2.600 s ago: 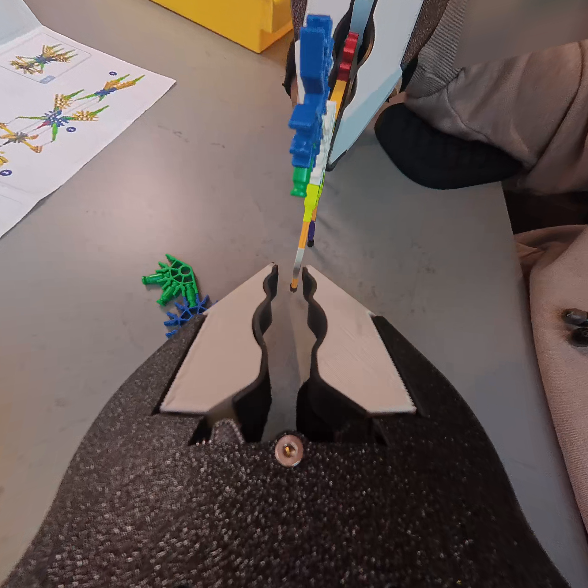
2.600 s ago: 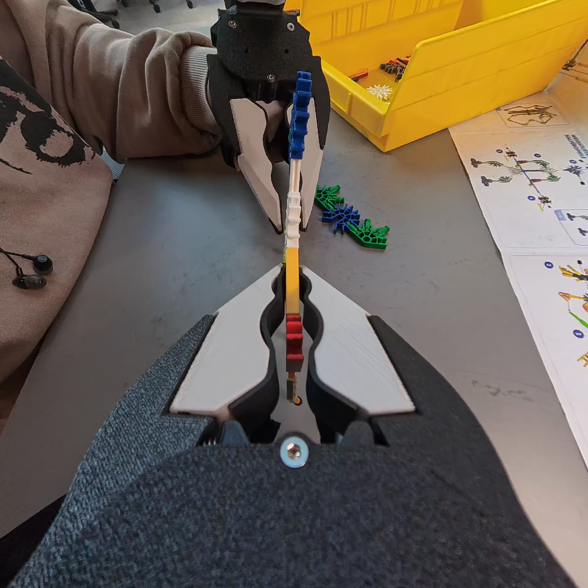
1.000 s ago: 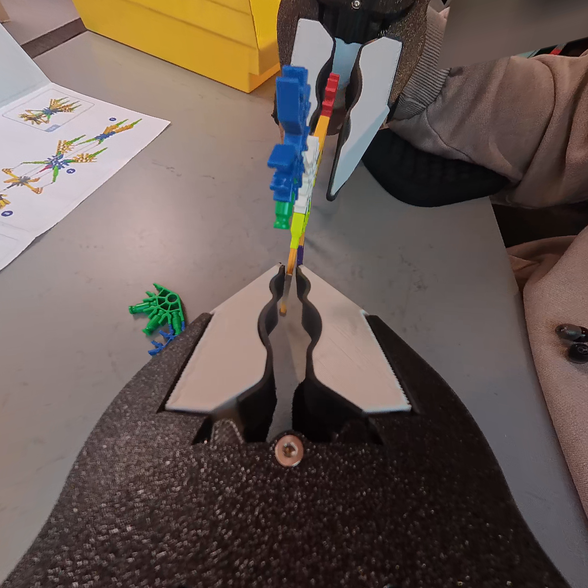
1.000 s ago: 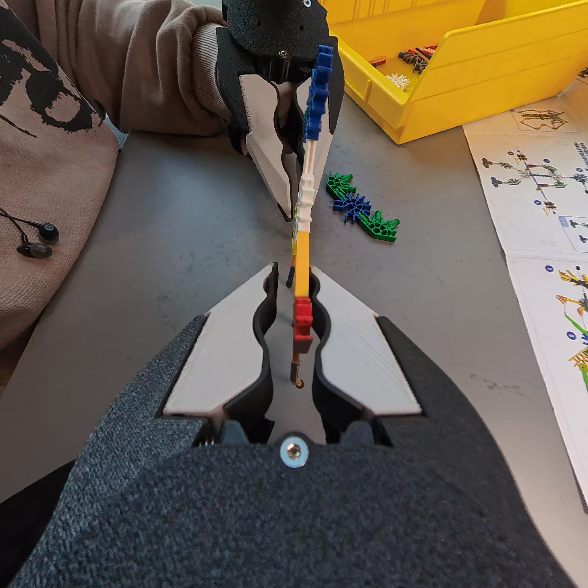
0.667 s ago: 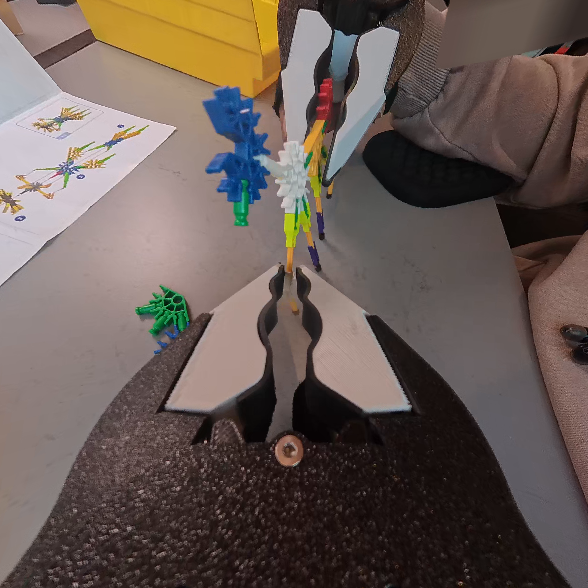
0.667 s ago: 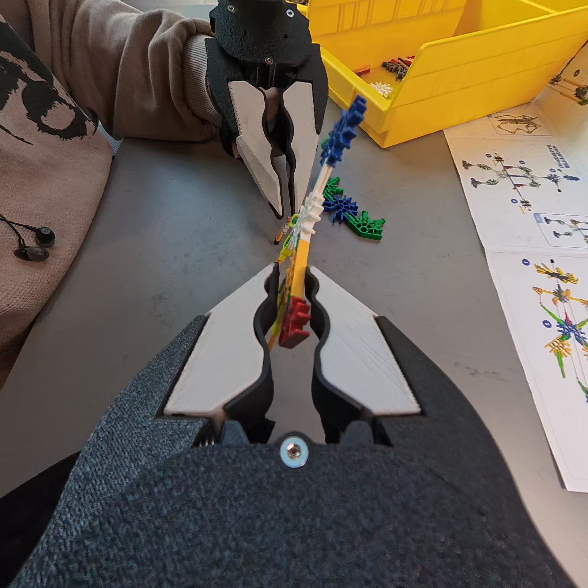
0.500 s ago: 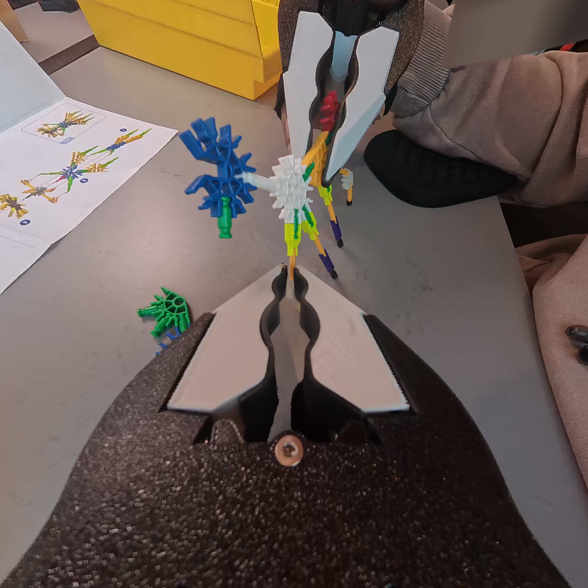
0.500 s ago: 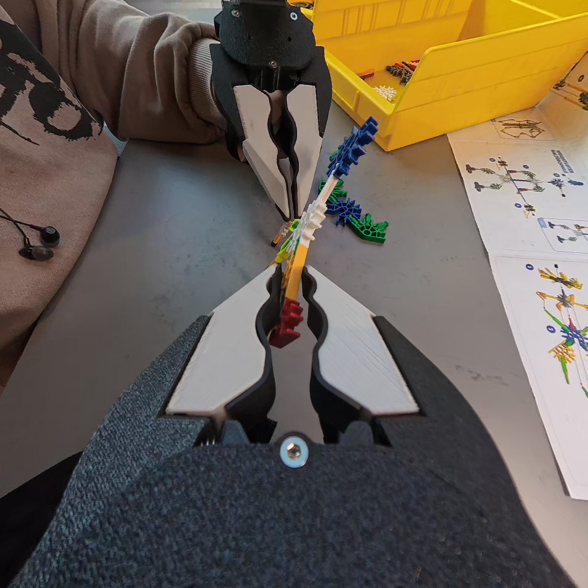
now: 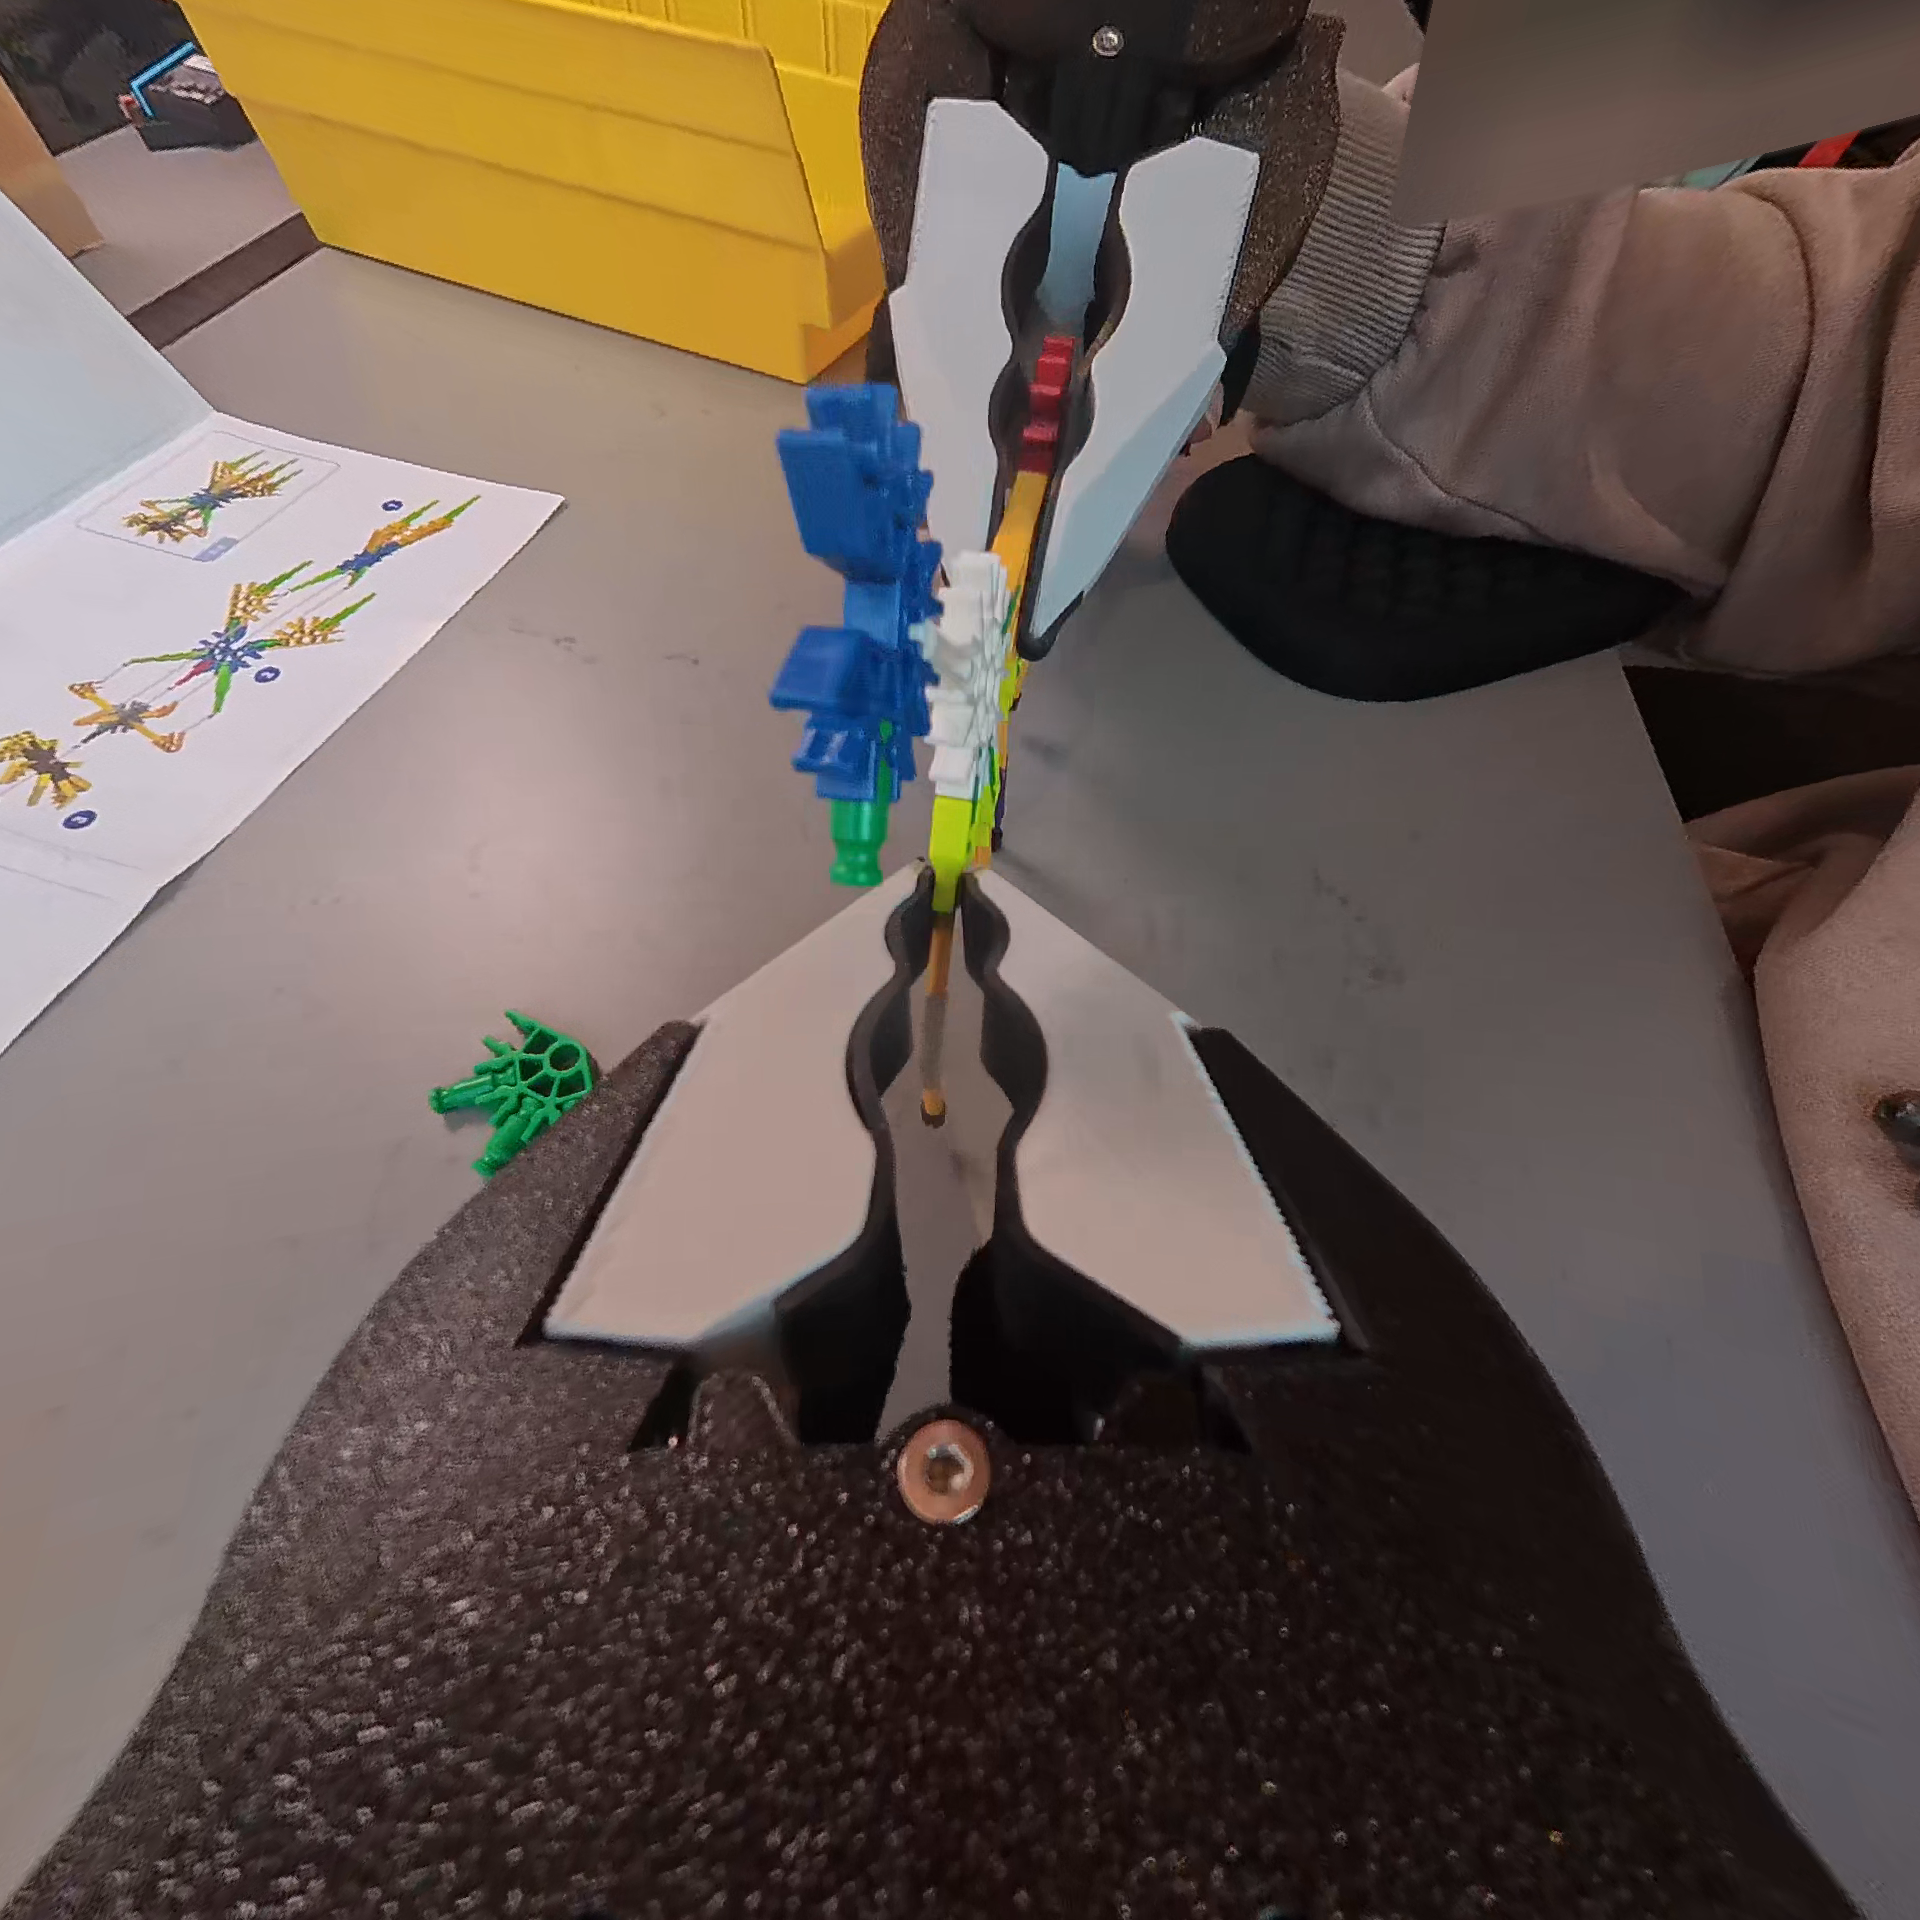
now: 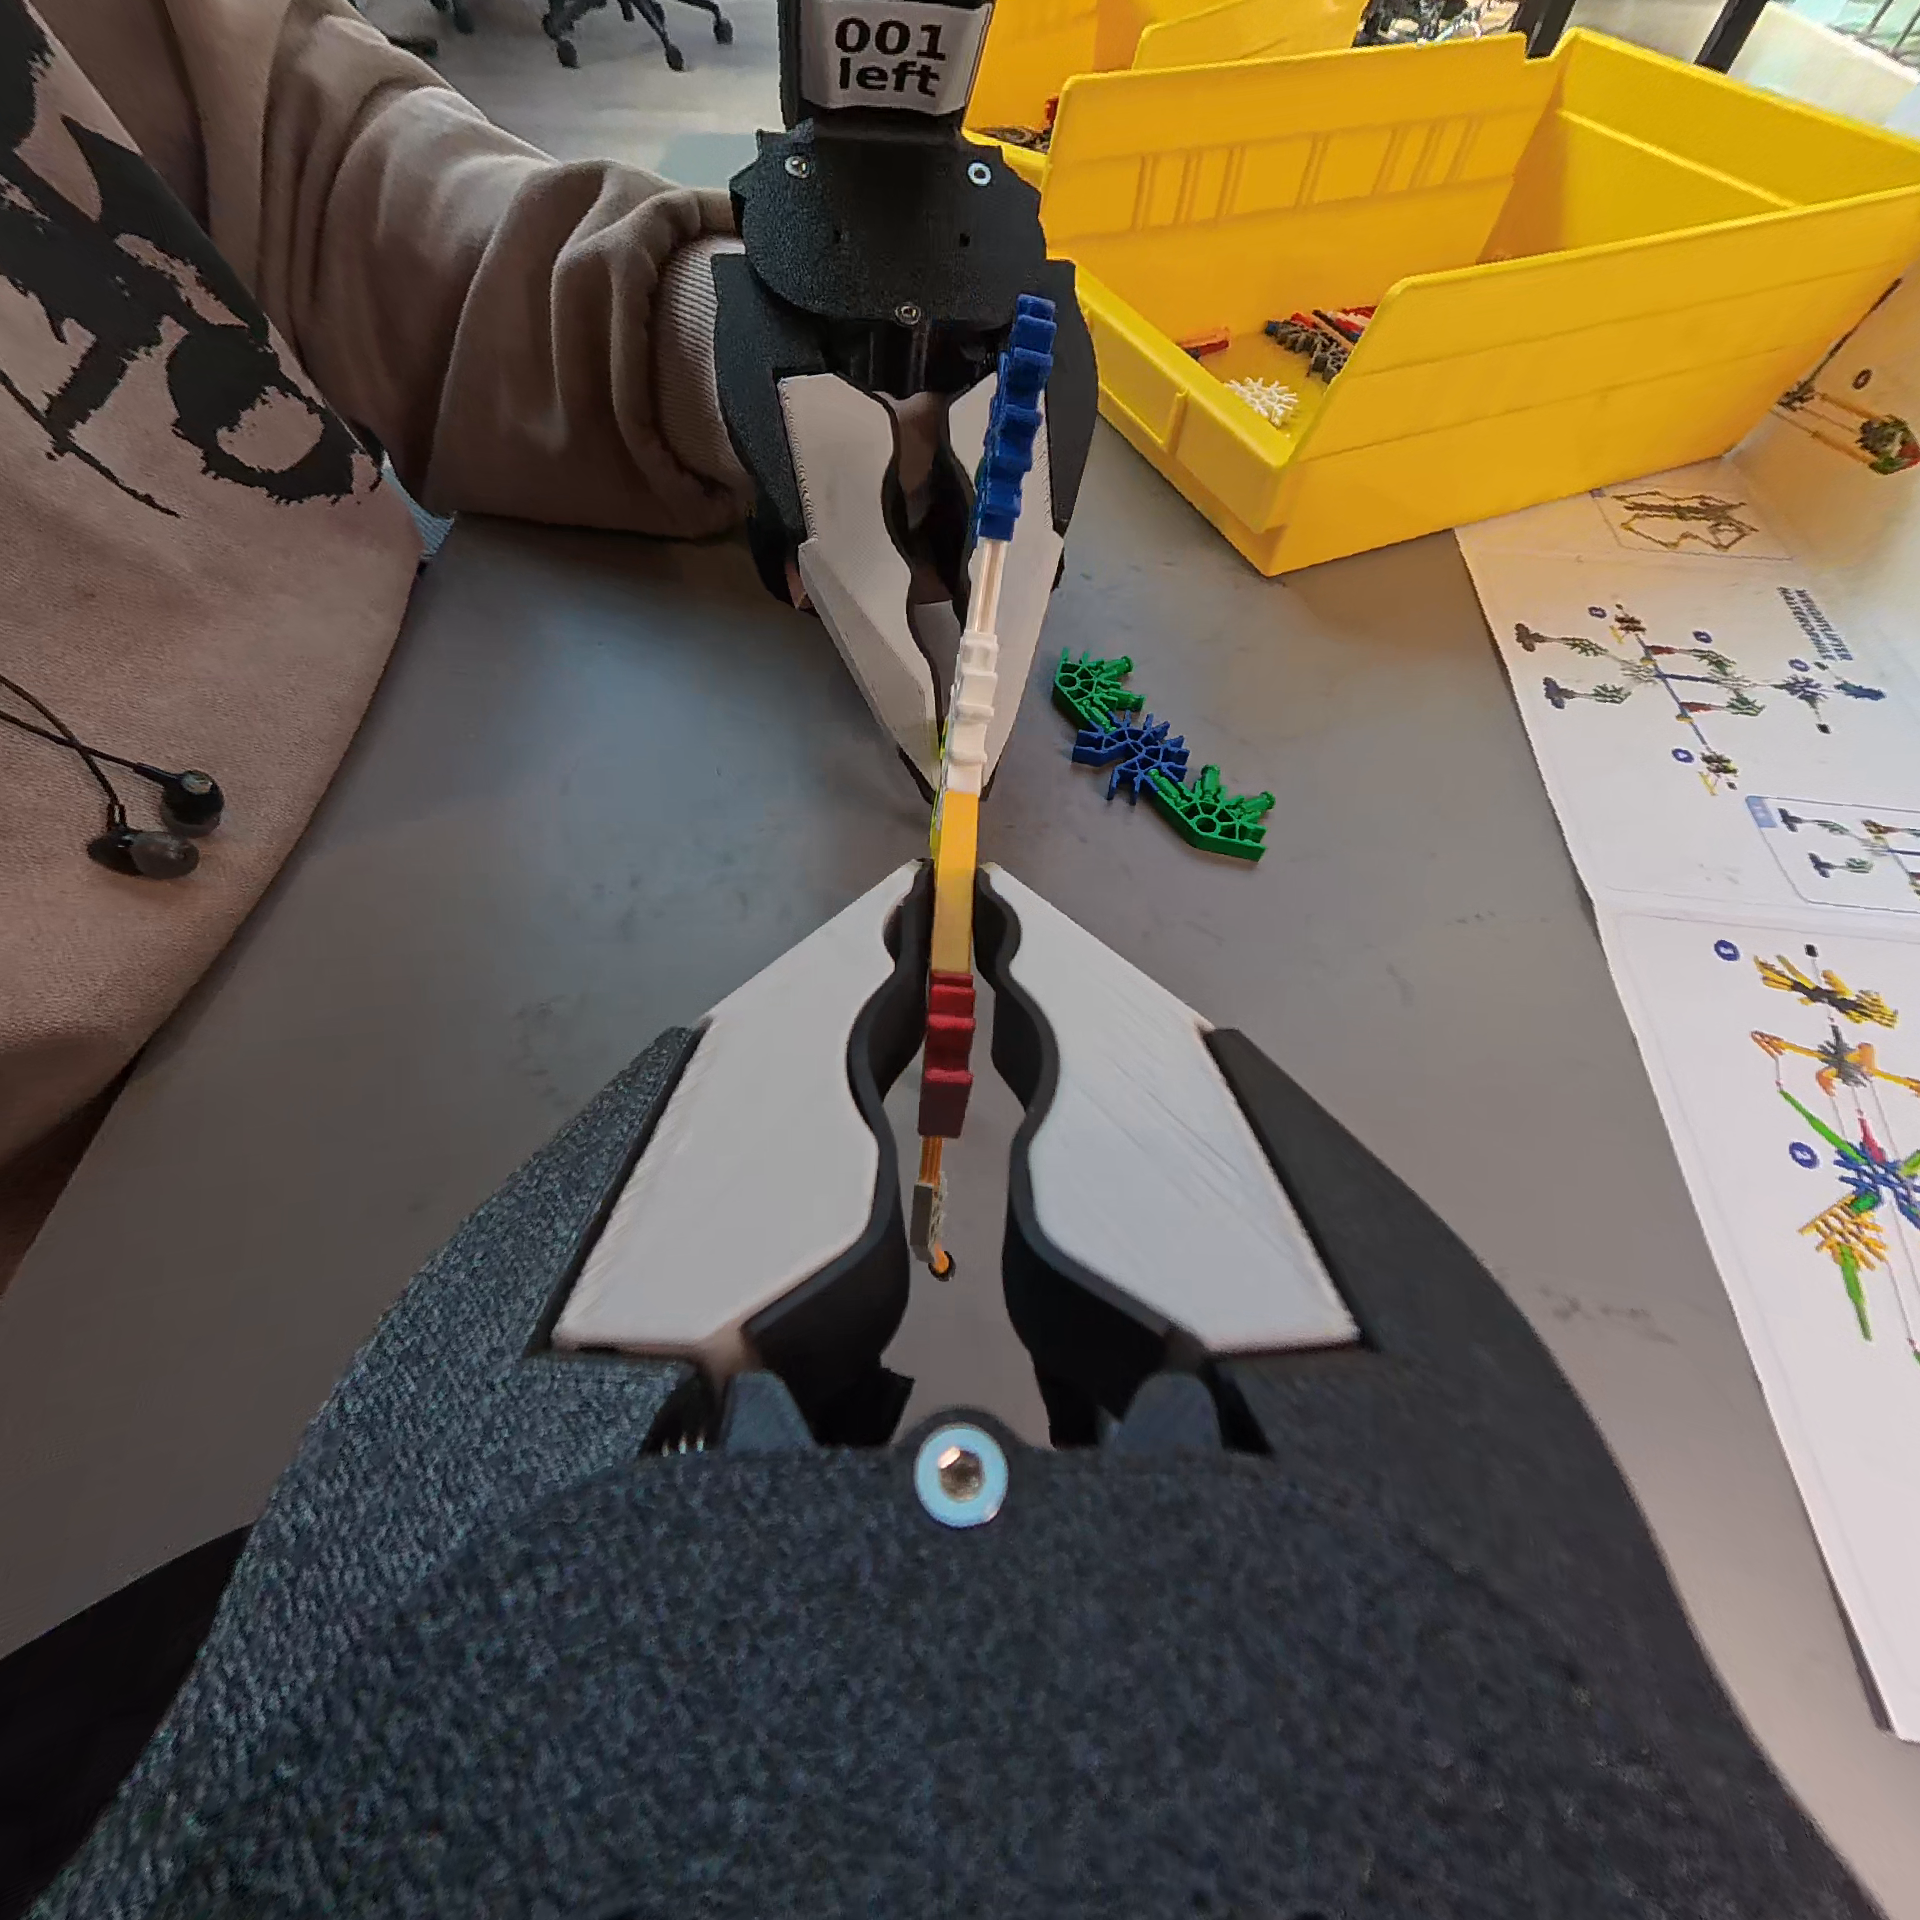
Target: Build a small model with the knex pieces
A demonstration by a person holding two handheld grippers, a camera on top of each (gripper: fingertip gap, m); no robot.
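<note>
Grey table (image 10: 623,831): yellow parts bin (image 10: 1507,343) and instruction sheet (image 10: 1766,831) at the far side. Rod-and-connector model (image 10: 961,810) hangs mid-air betw. both grippers, edge-on. Right gripper (image 10: 951,883) jaws pinch its yellow rod; left gripper (image 9: 940,883) jaws nip the lime/orange rod end. Loose green-blue connector piece (image 10: 1164,758) lies nearby.

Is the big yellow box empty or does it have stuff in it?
It has stuff in it. The yellow box holds a small pile of toy pieces in red, black and white at its bottom. Most of its floor is bare.
</note>
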